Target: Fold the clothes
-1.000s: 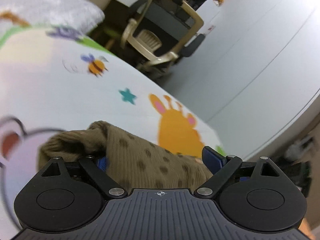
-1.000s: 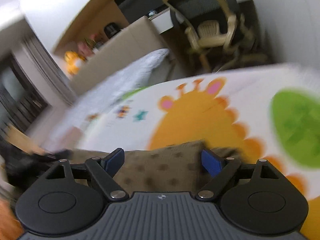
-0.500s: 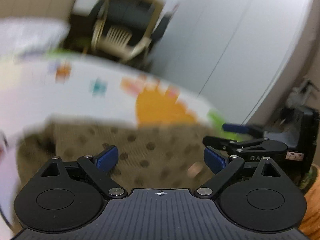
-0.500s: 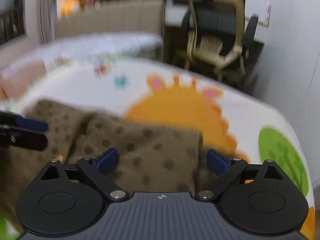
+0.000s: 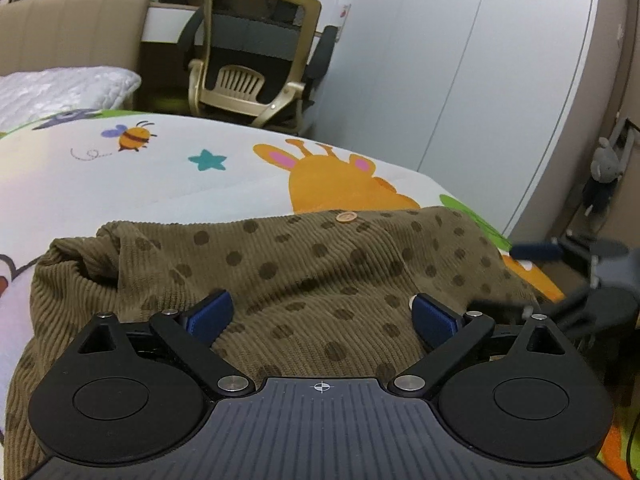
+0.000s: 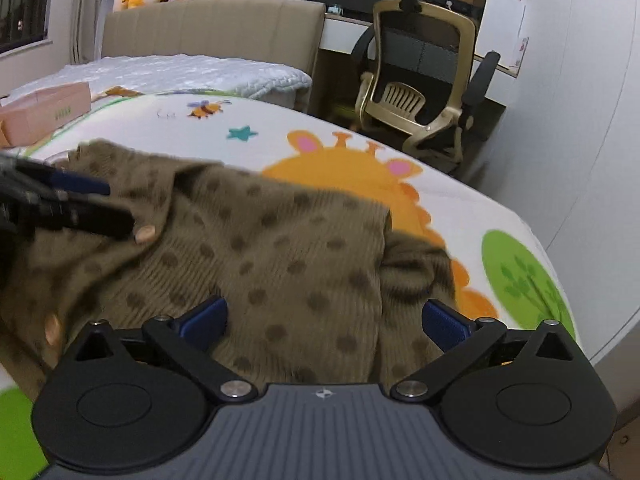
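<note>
A brown knit cardigan (image 5: 320,256) with dark dots and wooden buttons (image 5: 346,216) lies in a loose fold on a cartoon-print bed cover (image 5: 160,184). My left gripper (image 5: 320,308) hovers low over its near edge. Its jaws are opening, and the cloth lies under and between them without the pads pressing on it. My right gripper (image 6: 324,316) stands open over the cardigan (image 6: 280,240) in the same way, near its bunched right end. Each gripper shows blurred in the other's view: the right gripper (image 5: 560,252) at the right edge, the left gripper (image 6: 60,200) at the left.
A beige office chair (image 6: 420,80) stands past the bed's far edge by a desk. A pink box (image 6: 44,112) and a white quilt (image 5: 60,88) lie at the far left of the bed. A pale wall (image 5: 440,80) runs along the right, with a plush toy (image 5: 604,164) hanging.
Both grippers rolled from a tilt to level and sank toward the bed. Their jaws widened and let go of the cardigan, which now lies spread flatter instead of bunched.
</note>
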### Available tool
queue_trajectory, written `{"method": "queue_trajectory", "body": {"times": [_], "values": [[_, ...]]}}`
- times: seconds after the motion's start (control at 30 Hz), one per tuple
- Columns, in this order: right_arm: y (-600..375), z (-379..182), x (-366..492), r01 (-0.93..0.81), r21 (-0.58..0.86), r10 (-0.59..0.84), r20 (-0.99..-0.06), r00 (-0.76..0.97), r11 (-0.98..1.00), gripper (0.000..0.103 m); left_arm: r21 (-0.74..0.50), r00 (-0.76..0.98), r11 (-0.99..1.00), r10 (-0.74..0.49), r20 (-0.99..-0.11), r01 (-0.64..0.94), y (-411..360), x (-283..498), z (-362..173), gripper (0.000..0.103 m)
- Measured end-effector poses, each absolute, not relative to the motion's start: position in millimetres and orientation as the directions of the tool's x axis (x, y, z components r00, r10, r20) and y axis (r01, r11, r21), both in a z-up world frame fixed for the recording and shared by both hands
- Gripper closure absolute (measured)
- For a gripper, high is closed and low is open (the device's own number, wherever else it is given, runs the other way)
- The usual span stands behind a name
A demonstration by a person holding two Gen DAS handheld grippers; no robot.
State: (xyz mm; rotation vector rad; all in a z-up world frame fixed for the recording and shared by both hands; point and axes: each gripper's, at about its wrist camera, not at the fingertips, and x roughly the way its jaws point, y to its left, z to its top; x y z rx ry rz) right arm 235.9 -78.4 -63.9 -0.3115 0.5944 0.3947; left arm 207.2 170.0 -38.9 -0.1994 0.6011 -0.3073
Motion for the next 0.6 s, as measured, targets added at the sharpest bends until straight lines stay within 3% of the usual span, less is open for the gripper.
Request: {"method": "queue_trajectory", "body": {"times": [0.43, 0.6], "values": [[-68.2, -66.9, 218.9, -0.428, -0.295, 0.223, -0.535, 0.815, 0.854, 0.0, -0.252, 0.789, 0.939, -0.335, -0.515, 0.234, 165.7, 202.3, -38.5, 0.0], [-71.1, -65.9, 223.8, -0.435, -0.266, 0.236, -0.548, 0.803, 0.86, 0.0, -0.268, 0.791, 0.934, -0.344, -0.506, 0.235, 168.2, 201.9, -38.6, 0.0]]}}
